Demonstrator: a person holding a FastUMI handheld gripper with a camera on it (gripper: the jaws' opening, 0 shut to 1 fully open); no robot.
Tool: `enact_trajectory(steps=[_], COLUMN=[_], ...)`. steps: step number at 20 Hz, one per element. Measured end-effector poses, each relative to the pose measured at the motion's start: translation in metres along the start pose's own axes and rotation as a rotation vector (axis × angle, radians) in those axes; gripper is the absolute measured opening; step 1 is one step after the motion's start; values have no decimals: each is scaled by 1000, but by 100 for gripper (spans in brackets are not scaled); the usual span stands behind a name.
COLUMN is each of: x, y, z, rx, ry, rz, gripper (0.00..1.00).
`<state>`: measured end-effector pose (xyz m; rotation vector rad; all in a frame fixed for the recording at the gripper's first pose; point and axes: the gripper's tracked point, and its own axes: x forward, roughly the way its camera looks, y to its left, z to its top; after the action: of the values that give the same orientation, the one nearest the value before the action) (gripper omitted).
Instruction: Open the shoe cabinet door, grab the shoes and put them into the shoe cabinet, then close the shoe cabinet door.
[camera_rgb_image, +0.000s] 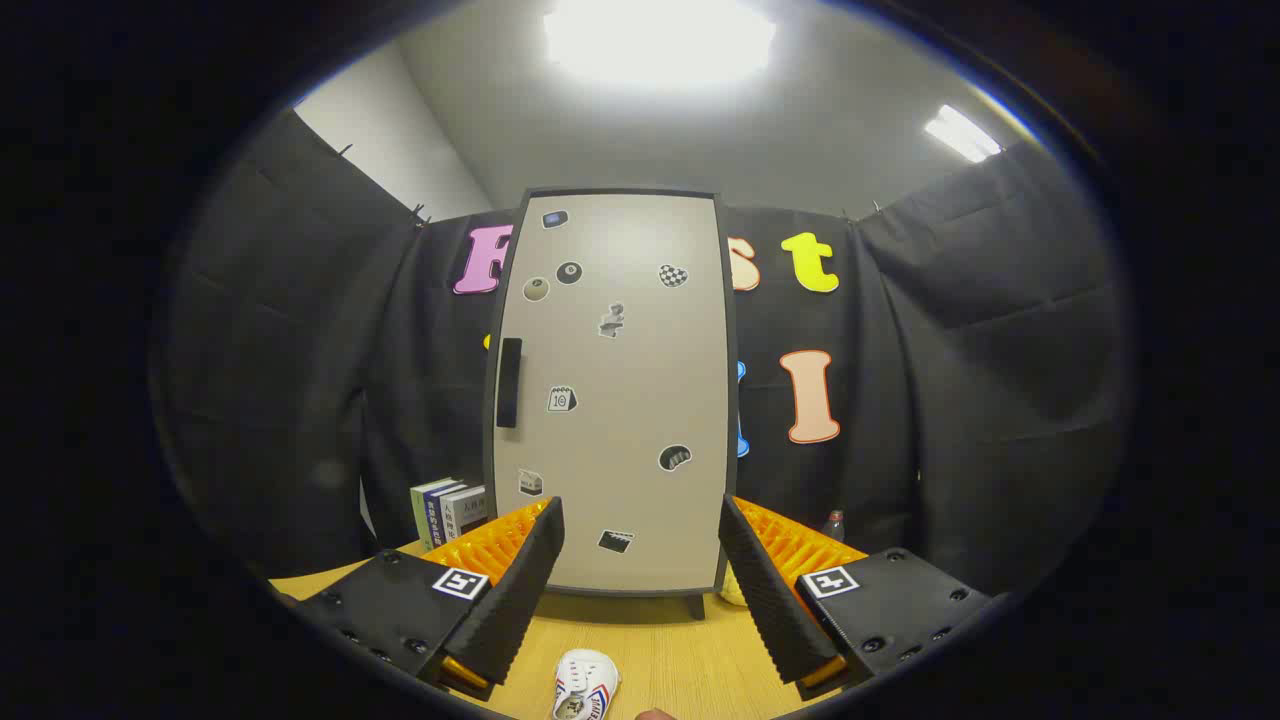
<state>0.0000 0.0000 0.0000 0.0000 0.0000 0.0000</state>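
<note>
The shoe cabinet (620, 400) stands upright on the wooden table (670, 640), beyond my fingers. Its beige door is shut and carries several stickers; a black handle (509, 383) sits on the door's left edge at mid height. A small white shoe (585, 684) with red and blue stripes lies on the table between my fingers, closer to me than the cabinet. My gripper (640, 540) is open, its two black fingers with orange backs spread wide and holding nothing. It hovers a short way in front of the cabinet's lower part.
A few books (448, 510) stand left of the cabinet, behind my left finger. A small bottle (833, 524) shows to the right, behind my right finger. Something pale yellow (732, 590) peeks out by the cabinet's right foot. Black cloth walls the booth on all sides.
</note>
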Motion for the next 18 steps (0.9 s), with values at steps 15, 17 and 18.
enact_trajectory(steps=[15, 17, 18], x=[7, 7, 7], y=[-6, -7, -8], z=[-11, -12, -12], rx=[70, 68, 68], ry=[50, 47, 48], rz=[-18, -20, -18], gripper=[98, 98, 98])
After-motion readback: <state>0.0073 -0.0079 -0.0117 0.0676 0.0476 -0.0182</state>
